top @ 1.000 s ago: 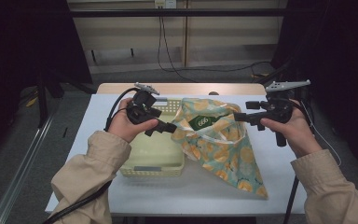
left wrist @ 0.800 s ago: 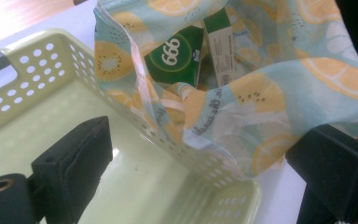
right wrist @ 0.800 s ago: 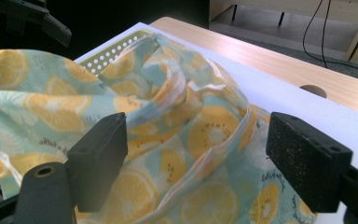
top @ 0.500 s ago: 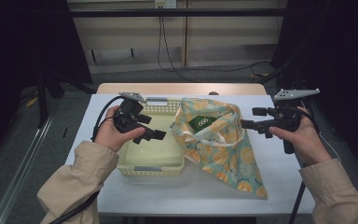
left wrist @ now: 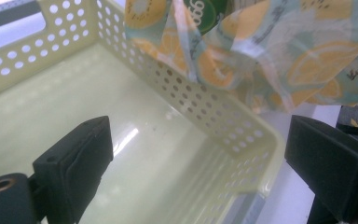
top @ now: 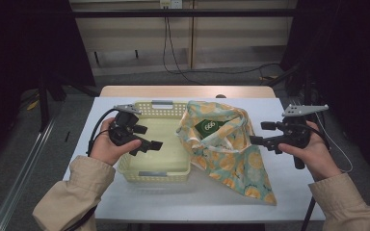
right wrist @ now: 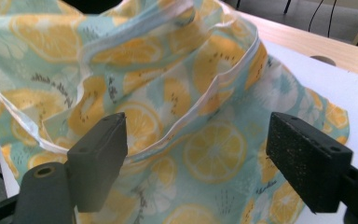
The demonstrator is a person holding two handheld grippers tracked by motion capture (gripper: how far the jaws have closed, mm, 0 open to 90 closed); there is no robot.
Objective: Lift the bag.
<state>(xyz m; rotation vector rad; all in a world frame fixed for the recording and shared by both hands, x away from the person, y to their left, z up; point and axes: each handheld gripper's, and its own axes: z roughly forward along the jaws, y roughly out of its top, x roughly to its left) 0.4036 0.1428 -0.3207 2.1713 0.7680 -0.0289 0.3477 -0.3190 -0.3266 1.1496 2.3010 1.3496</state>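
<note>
- Table [top: 125, 202]: white top; carries a pale yellow perforated basket [top: 150, 175] at left-centre and a lemon-print cloth bag [top: 231, 154] at centre-right.
- Bag posn: slumped on the table, top end leaning against the basket's right wall, lower end spread toward the near-right of the table. Mouth open, facing up; white-trimmed rim visible. Green item with white digits [top: 207, 127] sits inside the mouth.
- Basket: rectangular, handle slots in the end walls; interior empty as seen in the left gripper view.
- Left gripper [top: 151, 144]: held in the person's left hand [top: 111, 147], hovering above the basket's left half, jaws pointing right toward the bag. Jaws wide apart, nothing between them. In the left gripper view the basket floor and its perforated wall [left wrist: 205, 112] lie ahead, bag [left wrist: 279, 56] draped beyond that wall.
- Right gripper [top: 256, 140]: held in the person's right hand [top: 308, 154], to the right of the bag, jaws pointing left at it, near the bag's side; contact cannot be confirmed from the high view. Jaws wide apart, no grip on fabric.
- Right gripper view: bag [right wrist: 205, 154] lies ahead of the jaws, its trimmed rim running across between them, cloth not pinched by either pad.
- Grippers well apart, basket edge and bag between them.
- Sleeves: beige, both forearms enter from the bottom edge.
</note>
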